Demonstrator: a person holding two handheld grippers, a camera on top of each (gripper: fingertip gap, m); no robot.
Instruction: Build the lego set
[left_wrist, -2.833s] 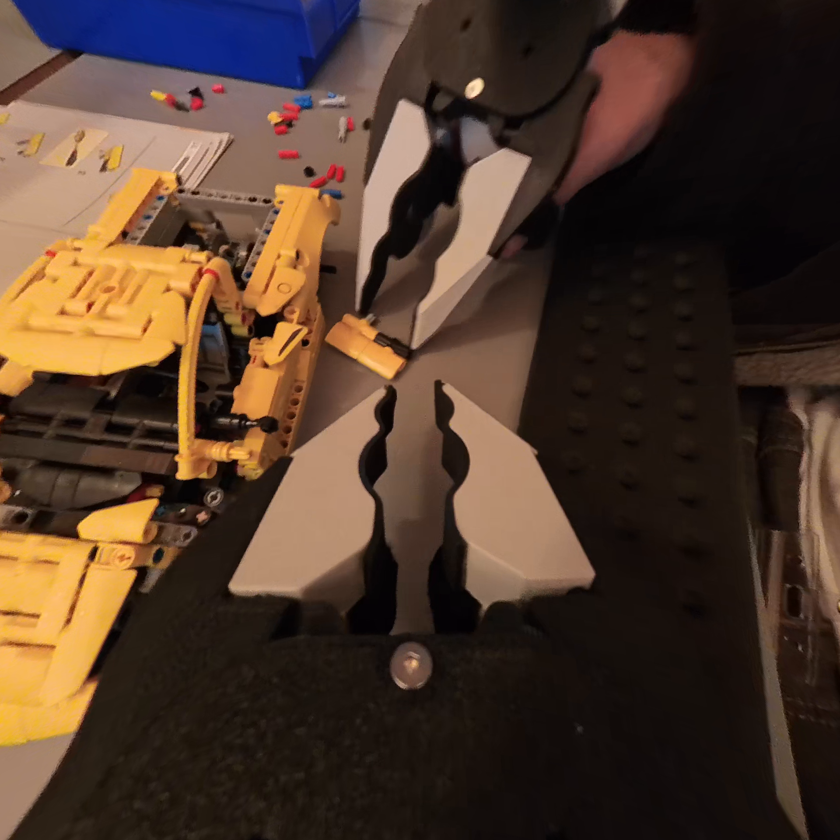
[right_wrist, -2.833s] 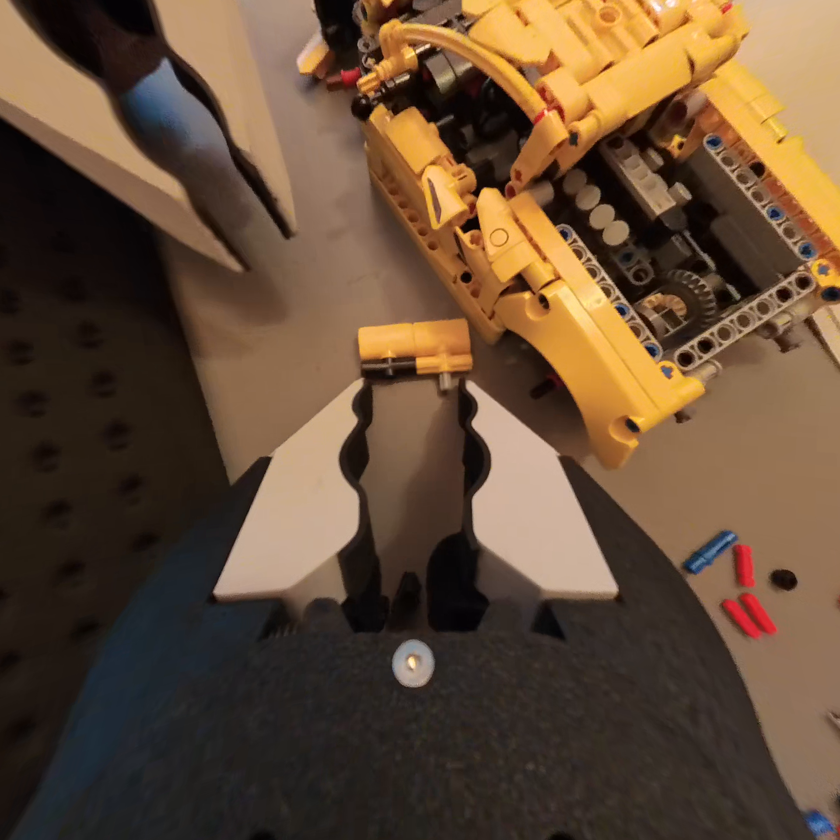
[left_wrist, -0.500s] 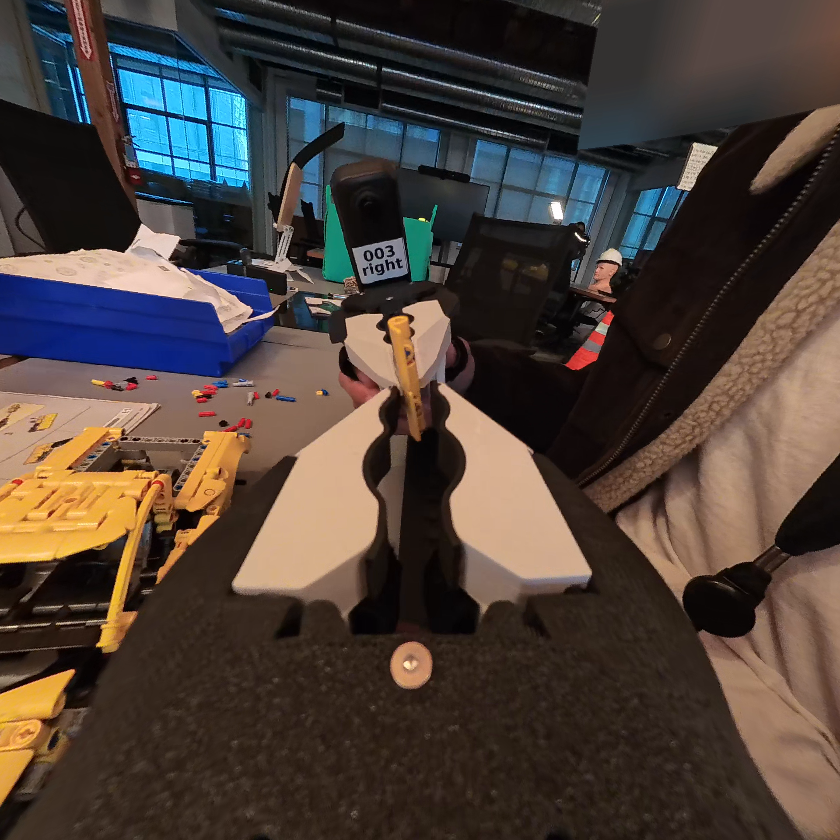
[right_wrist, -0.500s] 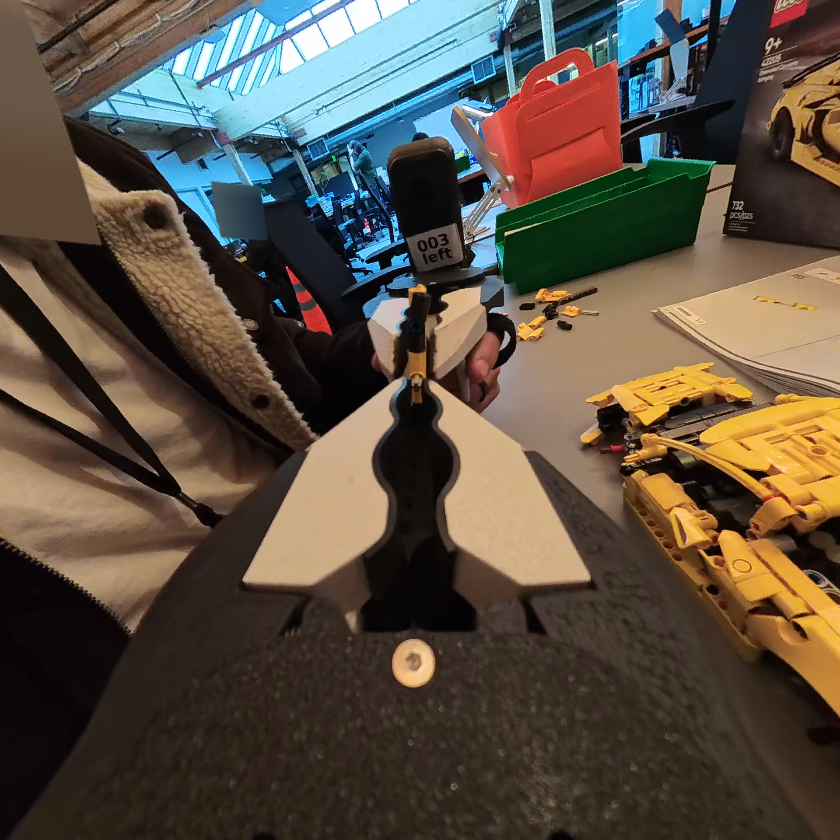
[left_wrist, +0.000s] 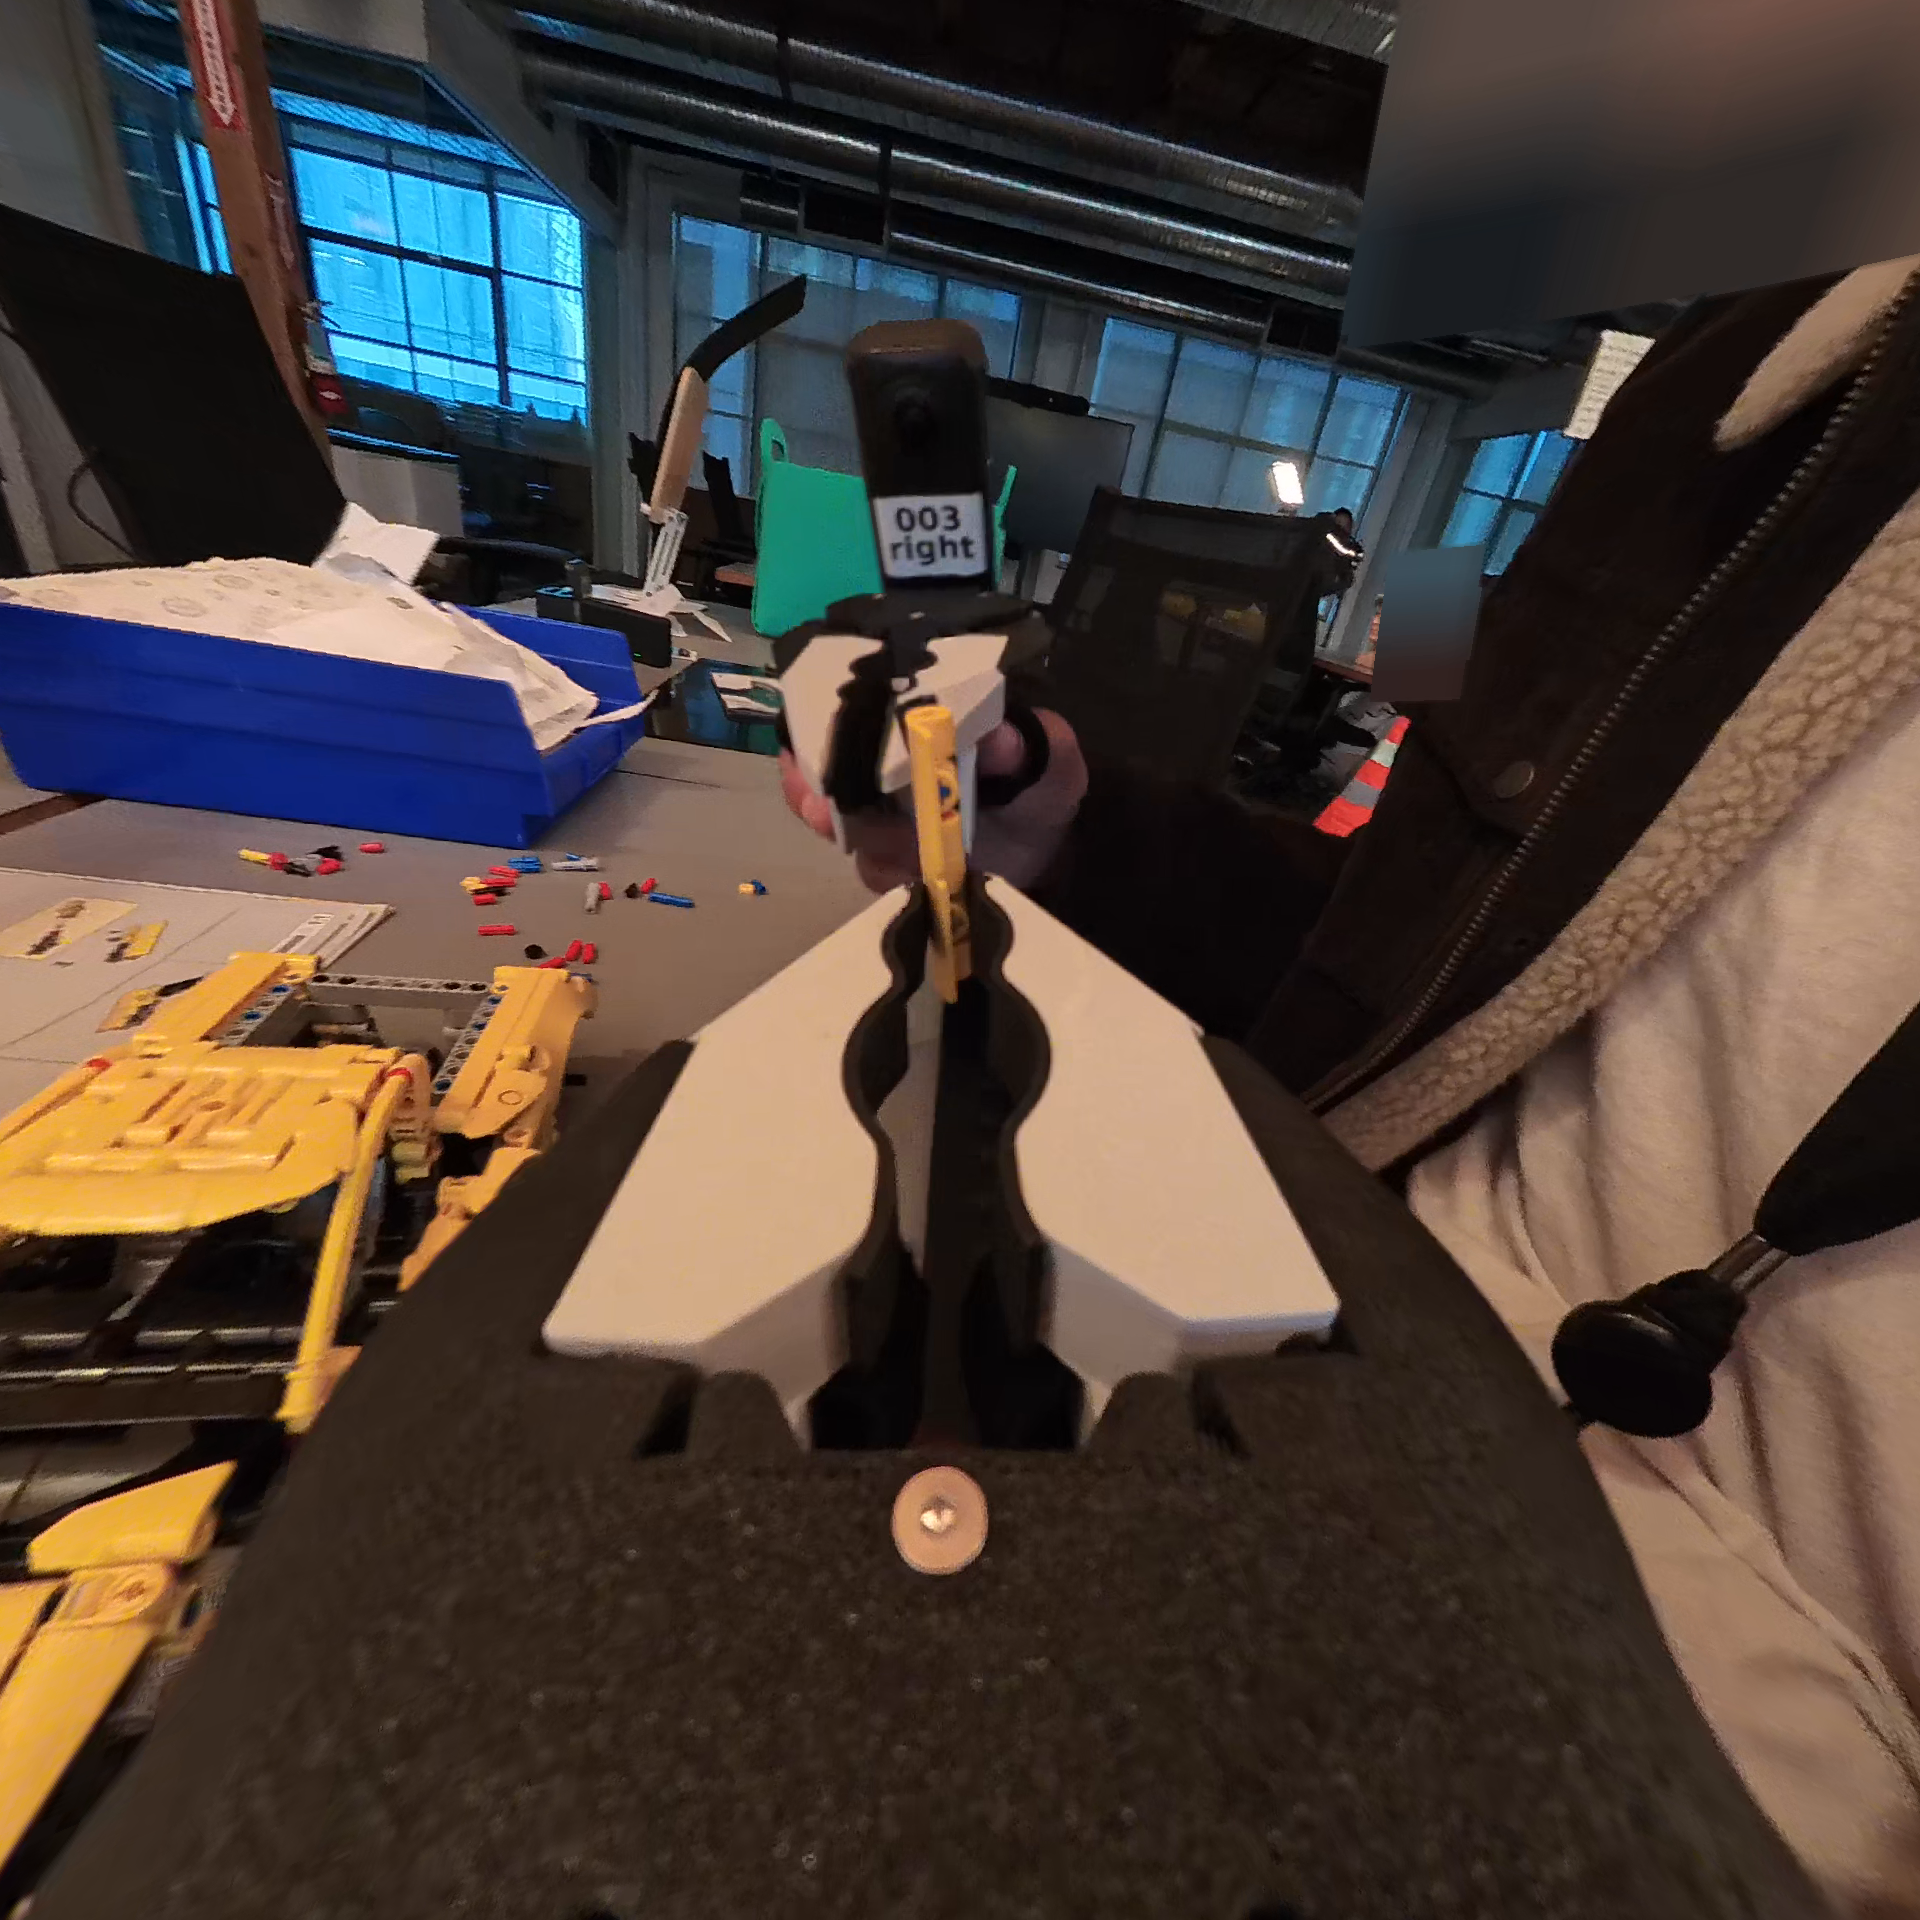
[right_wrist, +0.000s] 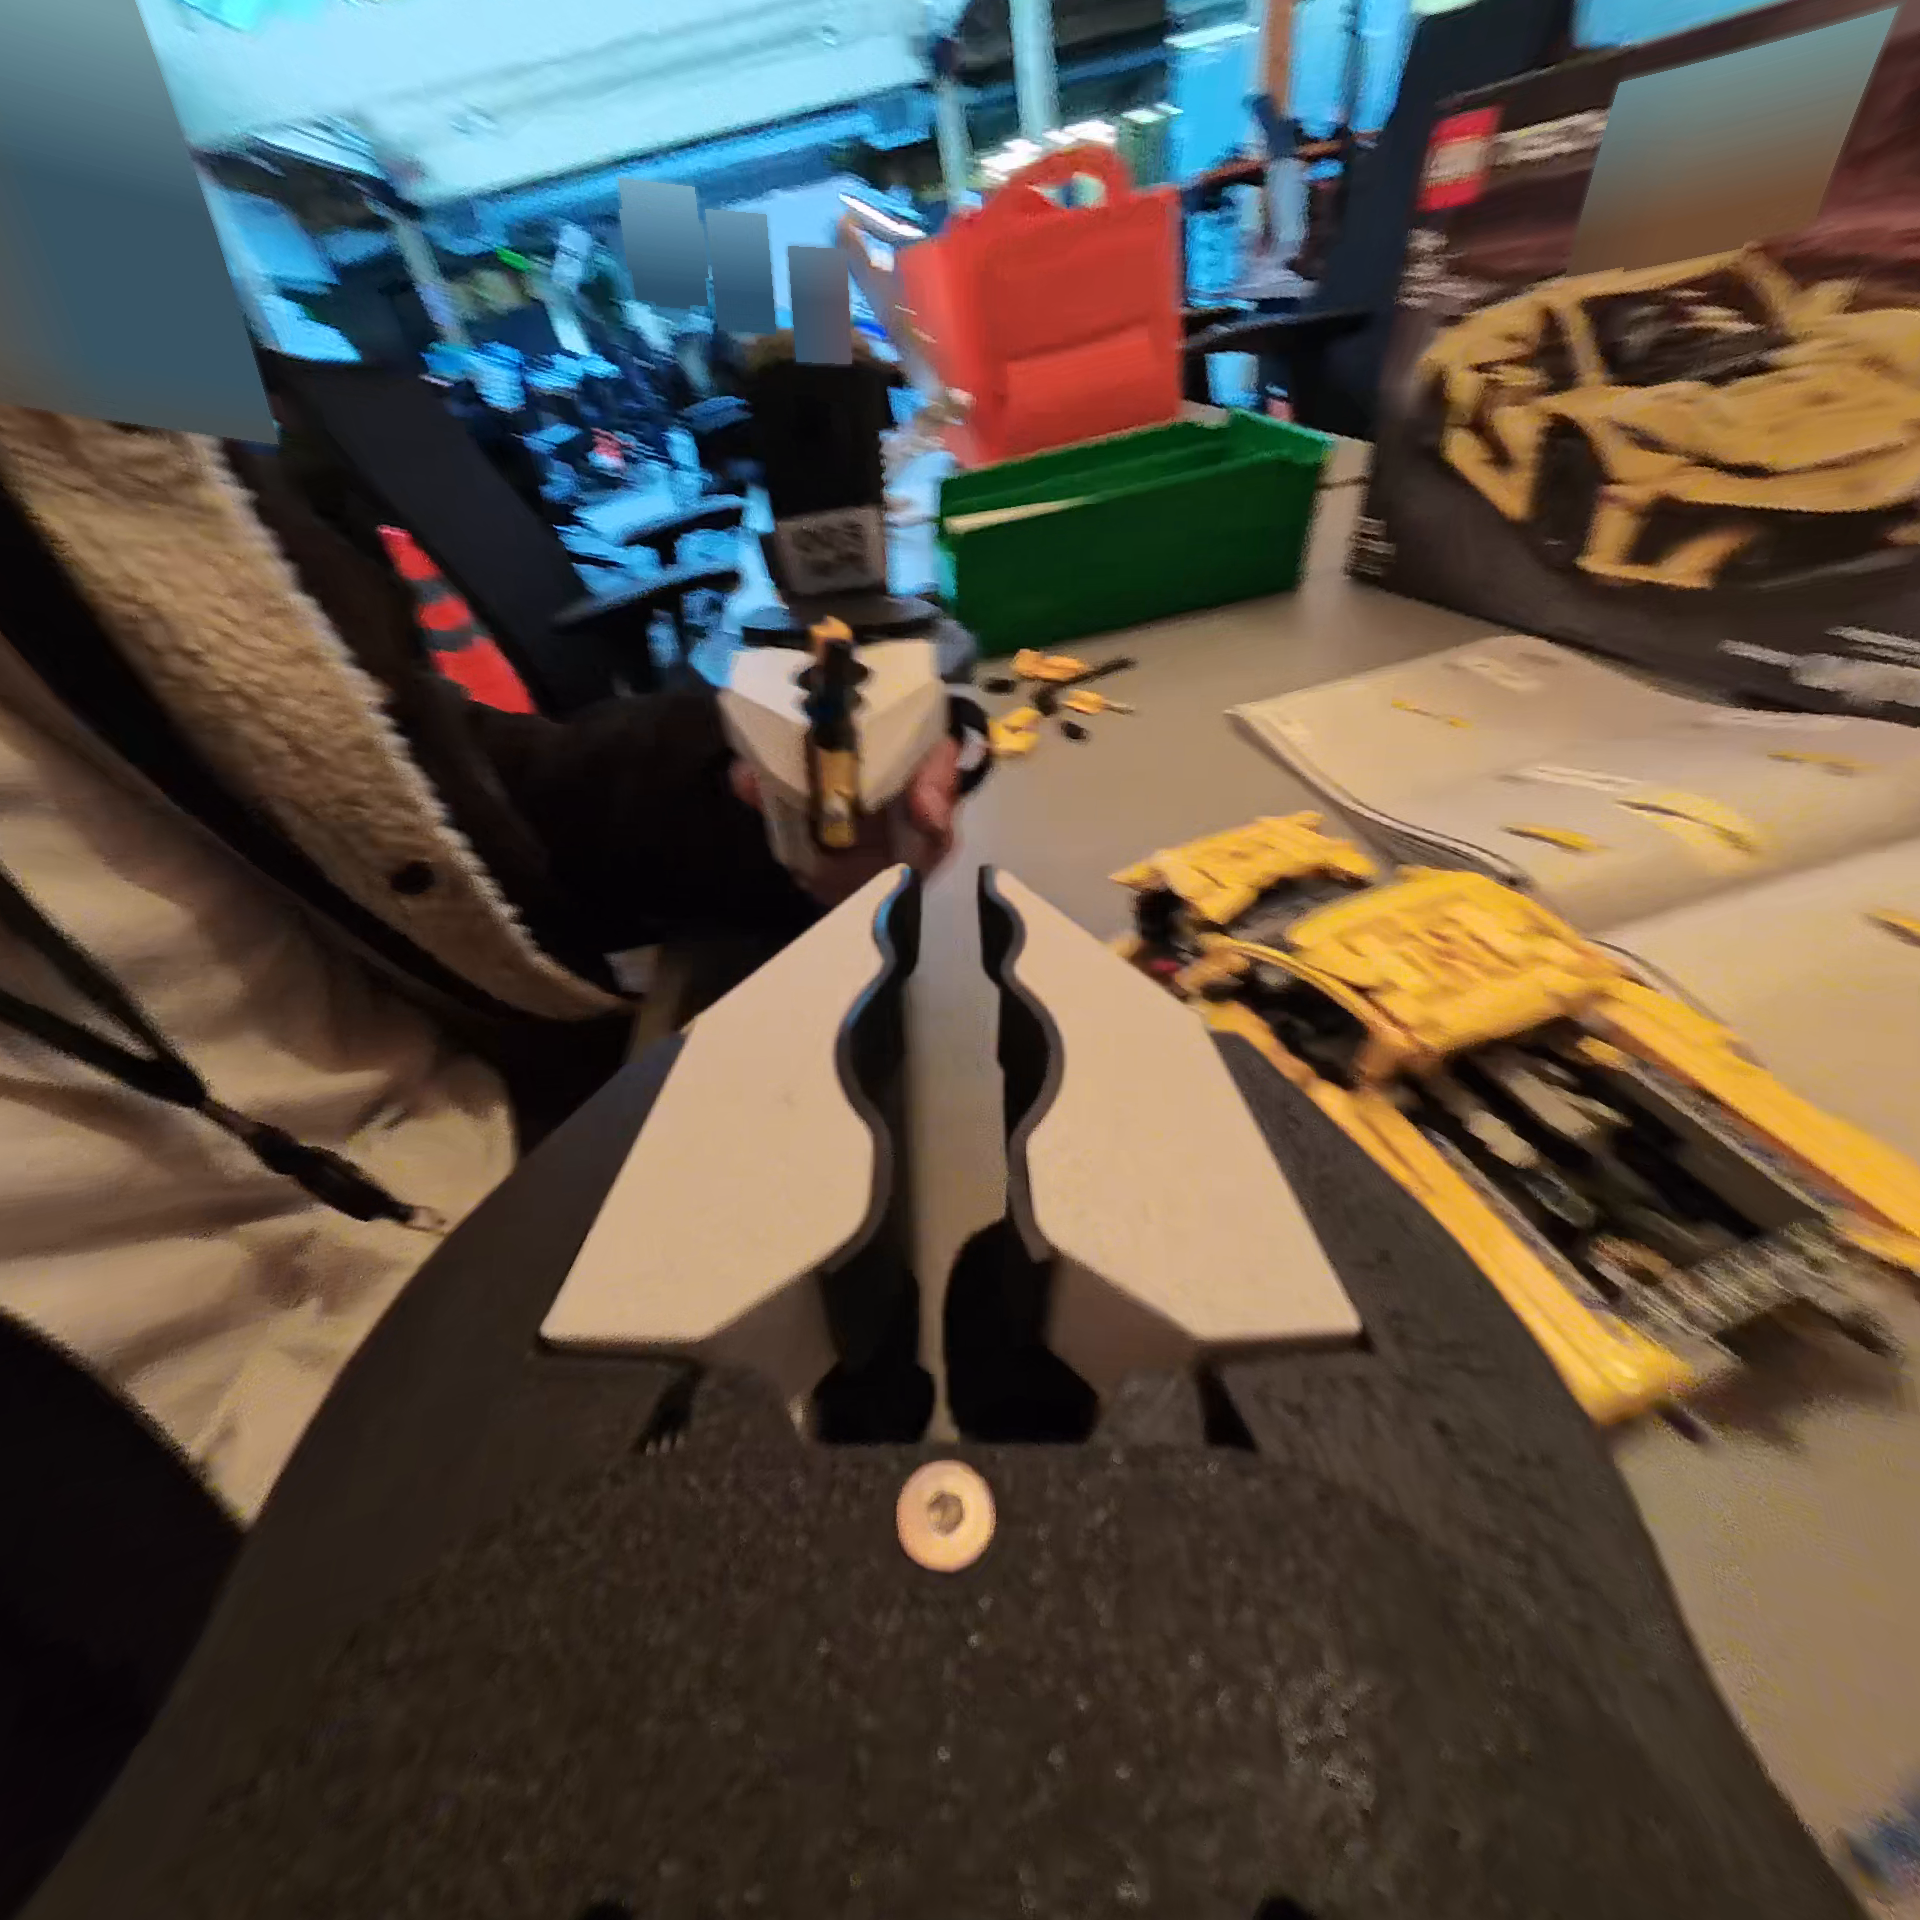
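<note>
Yellow piece, left wrist view: a slim yellow lego beam with black pins (left_wrist: 932, 790) stands nearly upright, above the table, its lower part pinched at the very tips of the left gripper (left_wrist: 943, 894).
Left fingers: the pale grey fingers (left_wrist: 748, 1174) are closed on the beam; most of the beam sticks out above the tips.
Right gripper, seen beyond: the right gripper (left_wrist: 894, 748) faces this camera just behind the beam, held in a hand (left_wrist: 1018, 800); whether it touches the beam cannot be told here.
Model: the part-built yellow and black lego car (left_wrist: 208, 1112) lies on the grey table (left_wrist: 707, 831) to the left, well apart from the beam.
Around it: small red, blue and black loose pins (left_wrist: 540, 883) are scattered behind the car, beside a paper instruction sheet (left_wrist: 156, 925) and a blue plastic bin (left_wrist: 260, 727).

Right fingers, right wrist view (blurred): the right gripper (right_wrist: 948, 883) has its fingers (right_wrist: 748, 1143) parted by a narrow gap, with nothing between them.
Yellow piece: the beam (right_wrist: 831, 769) stands upright in the left gripper (right_wrist: 836, 727), just beyond and left of the right tips, not touching them.
Model: the car (right_wrist: 1455, 966) lies to the right on the table (right_wrist: 1195, 790).
Behind: an open instruction booklet (right_wrist: 1558, 748), a green plastic bin (right_wrist: 1122, 540), an orange bag (right_wrist: 1039, 312) and the dark set box (right_wrist: 1662, 416).
</note>
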